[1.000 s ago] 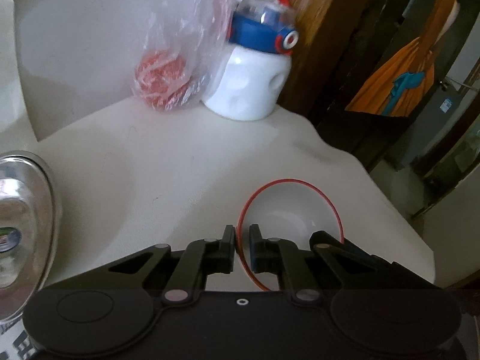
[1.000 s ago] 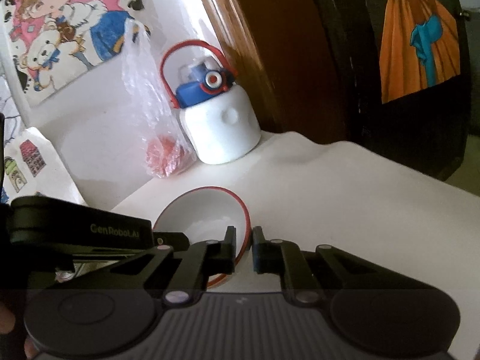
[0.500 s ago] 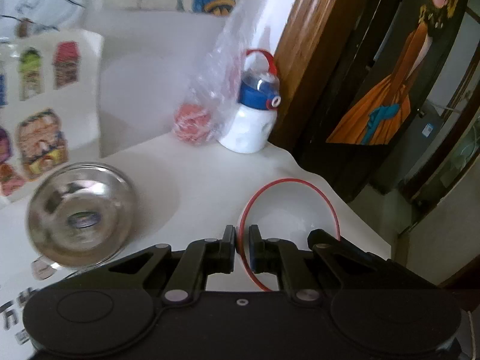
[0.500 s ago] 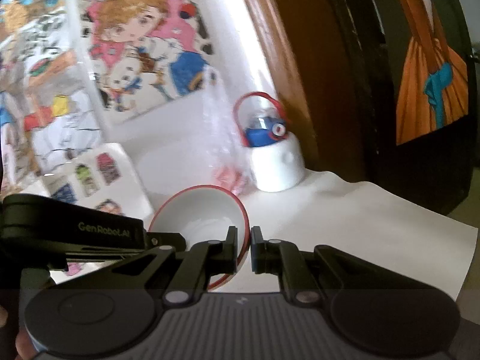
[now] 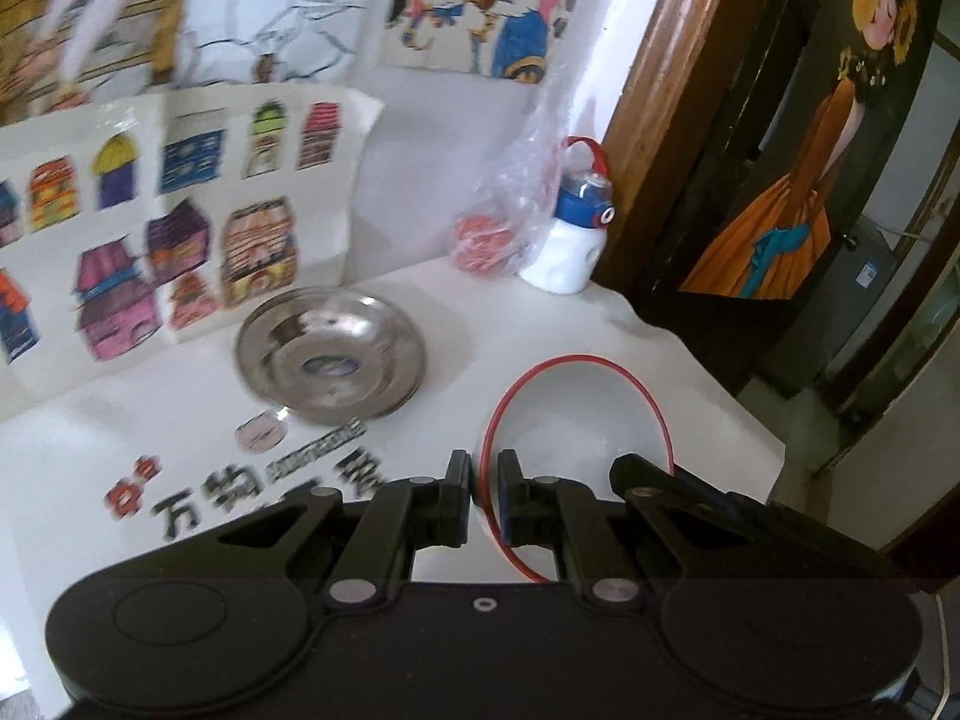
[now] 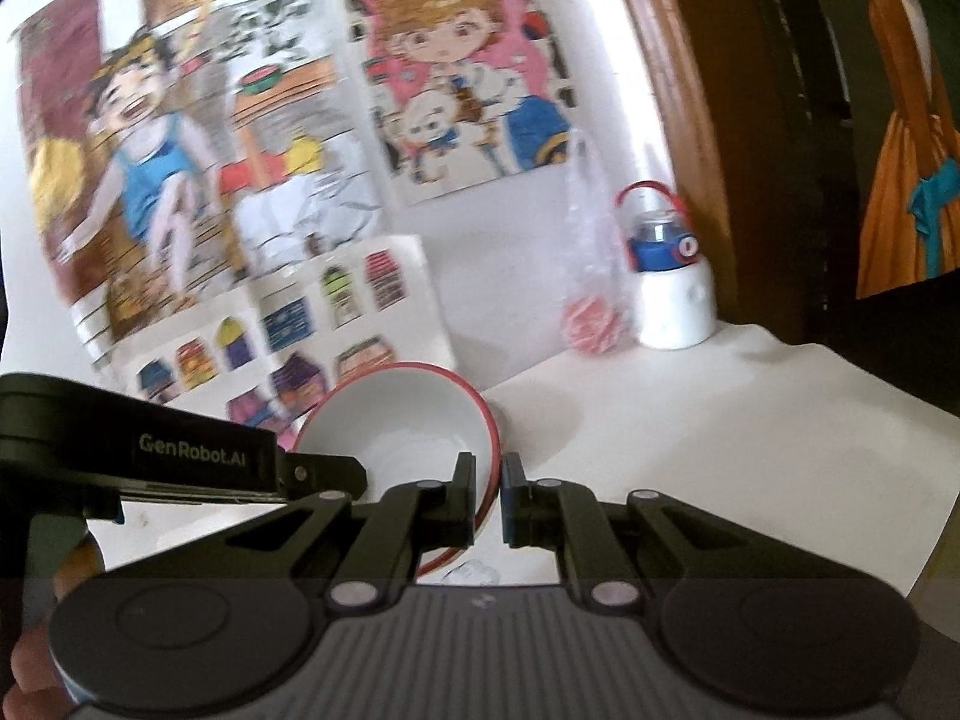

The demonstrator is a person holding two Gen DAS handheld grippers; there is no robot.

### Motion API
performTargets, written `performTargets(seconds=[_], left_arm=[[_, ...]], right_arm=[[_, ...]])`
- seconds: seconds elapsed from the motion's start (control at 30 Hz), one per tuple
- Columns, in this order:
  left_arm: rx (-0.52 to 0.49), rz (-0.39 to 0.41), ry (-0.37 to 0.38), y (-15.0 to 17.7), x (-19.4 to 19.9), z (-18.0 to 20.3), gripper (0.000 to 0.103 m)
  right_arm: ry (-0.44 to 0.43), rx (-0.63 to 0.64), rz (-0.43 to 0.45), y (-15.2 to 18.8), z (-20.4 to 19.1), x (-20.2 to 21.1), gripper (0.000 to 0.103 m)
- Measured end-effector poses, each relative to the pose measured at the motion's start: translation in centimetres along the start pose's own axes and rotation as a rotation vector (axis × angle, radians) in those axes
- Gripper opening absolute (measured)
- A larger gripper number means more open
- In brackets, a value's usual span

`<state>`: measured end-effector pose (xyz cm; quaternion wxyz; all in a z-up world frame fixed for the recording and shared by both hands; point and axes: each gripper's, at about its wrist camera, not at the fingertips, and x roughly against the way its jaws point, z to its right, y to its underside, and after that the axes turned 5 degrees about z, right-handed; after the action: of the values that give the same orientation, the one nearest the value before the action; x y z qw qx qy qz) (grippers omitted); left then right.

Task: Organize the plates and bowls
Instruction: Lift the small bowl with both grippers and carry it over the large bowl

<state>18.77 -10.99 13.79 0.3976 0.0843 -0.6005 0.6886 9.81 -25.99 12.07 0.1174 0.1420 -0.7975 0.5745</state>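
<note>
While both grippers pinch the same red-rimmed bowl (image 5: 576, 420), I see the main risk as a slip or a tug between them. The left gripper (image 5: 485, 495) has its jaws pressed onto the rim at lower centre of its view, and the right gripper (image 6: 489, 498) clamps the opposite rim at lower centre of its own; I judge the bowl held clear of the white table (image 5: 180, 420). The steel dish (image 5: 331, 357), left of centre in the left view, looks like the stacking target. If my hands drift apart or twist unevenly, the smooth rim could skate out and the bowl drop onto the dish or off the table edge at right.
</note>
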Motion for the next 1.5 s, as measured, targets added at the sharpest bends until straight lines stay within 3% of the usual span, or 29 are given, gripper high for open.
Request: performTargets(seconds=[0.3, 0.6, 1.0, 1.5], left_arm=[[0.056, 0.004, -0.012, 3.1, 4.7, -4.7, 0.009], [0.072, -0.049, -0.036, 7.3, 7.3, -8.1, 0.009], [0.037, -0.179, -0.081, 11.2, 7.1, -9.9, 0.011], [-0.042, -0.293, -0.065, 11.8, 4.9, -9.3, 0.014]], right_arm=[[-0.062, 0.072, -0.044, 2.4, -5.4, 2.5, 0.009], [-0.179, 0.086, -0.216, 5.4, -7.3, 3.8, 0.011], [-0.247, 0.143, -0.498, 8.8, -8.8, 2.9, 0.014], [-0.22, 0.239, -0.611, 8.9, -9.3, 1.5, 0.014]])
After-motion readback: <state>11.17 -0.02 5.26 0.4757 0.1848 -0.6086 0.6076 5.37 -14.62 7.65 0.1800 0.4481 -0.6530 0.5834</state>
